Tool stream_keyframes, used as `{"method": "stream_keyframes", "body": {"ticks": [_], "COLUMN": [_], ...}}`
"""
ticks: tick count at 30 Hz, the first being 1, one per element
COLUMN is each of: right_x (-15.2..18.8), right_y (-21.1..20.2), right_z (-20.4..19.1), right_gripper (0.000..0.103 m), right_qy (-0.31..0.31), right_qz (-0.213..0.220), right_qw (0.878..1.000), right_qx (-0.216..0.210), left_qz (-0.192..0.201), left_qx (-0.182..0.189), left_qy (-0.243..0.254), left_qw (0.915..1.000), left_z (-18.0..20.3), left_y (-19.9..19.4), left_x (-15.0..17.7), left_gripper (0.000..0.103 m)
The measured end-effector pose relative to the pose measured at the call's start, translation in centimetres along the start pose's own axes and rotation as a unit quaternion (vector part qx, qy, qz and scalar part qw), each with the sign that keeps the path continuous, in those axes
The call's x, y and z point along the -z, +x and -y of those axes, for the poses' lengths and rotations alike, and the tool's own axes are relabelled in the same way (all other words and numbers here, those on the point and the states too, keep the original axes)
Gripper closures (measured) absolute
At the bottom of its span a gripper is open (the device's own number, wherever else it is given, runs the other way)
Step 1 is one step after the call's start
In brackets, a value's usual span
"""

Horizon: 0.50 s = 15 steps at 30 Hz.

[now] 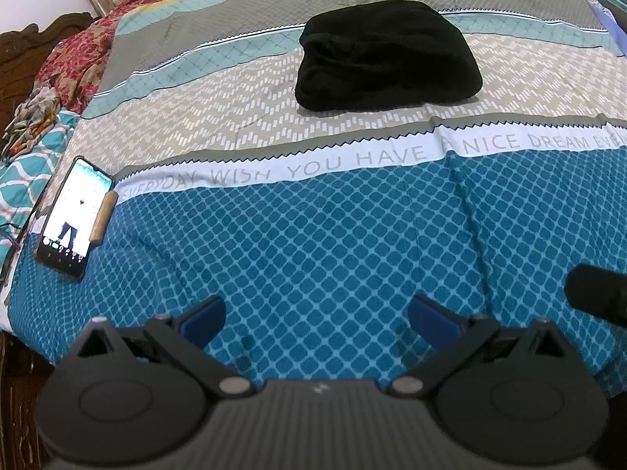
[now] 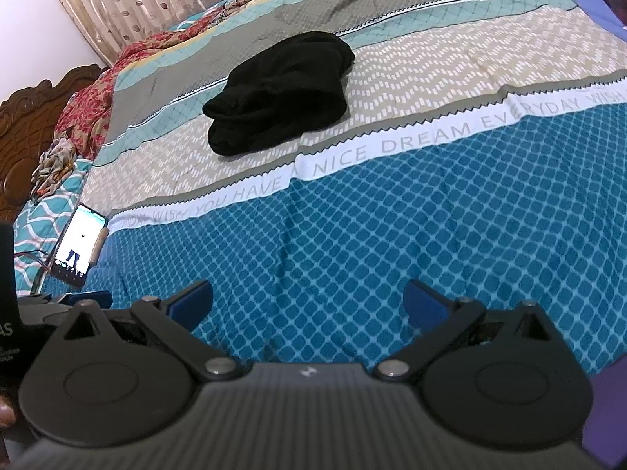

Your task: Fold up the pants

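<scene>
The black pants lie on the bed, well ahead of both pairs of fingers, already in a thick, rounded bundle with several layers showing at its left edge. They look soft, limp and light, of a matte knit or fleece that should not slip but will sag and unfold if lifted by one layer only. I judge the best hold is at the stacked layer edges, pinching all layers together. The left gripper has its blue-padded fingers spread wide and empty above the quilted blue bedcover. The right gripper is likewise spread and holds nothing. A phone lies far left of the fingers.
</scene>
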State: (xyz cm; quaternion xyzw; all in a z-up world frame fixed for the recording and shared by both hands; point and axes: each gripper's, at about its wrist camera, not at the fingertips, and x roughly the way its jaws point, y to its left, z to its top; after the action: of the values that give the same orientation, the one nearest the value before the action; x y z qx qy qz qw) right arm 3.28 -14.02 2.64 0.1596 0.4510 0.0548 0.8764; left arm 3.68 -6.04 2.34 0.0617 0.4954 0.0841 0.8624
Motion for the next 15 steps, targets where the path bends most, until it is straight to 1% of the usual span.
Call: {"method": "stream_keyframes", "body": {"ticks": [15], "right_x": [-2.6], "right_y": [1.2], "right_z": [0.9], "right_gripper": [0.0], "right_qy": [0.0], "right_qz": [0.0], "right_qw": [1.0], "right_qx": [-0.004], "left_qz": [-0.014], "left_qx": [0.008], "left_qy": [0.006], "left_qw": [0.9998], "left_z": [1.3], "left_y": [1.7], "left_x": [-2.8], "left_gripper": [0.0]}}
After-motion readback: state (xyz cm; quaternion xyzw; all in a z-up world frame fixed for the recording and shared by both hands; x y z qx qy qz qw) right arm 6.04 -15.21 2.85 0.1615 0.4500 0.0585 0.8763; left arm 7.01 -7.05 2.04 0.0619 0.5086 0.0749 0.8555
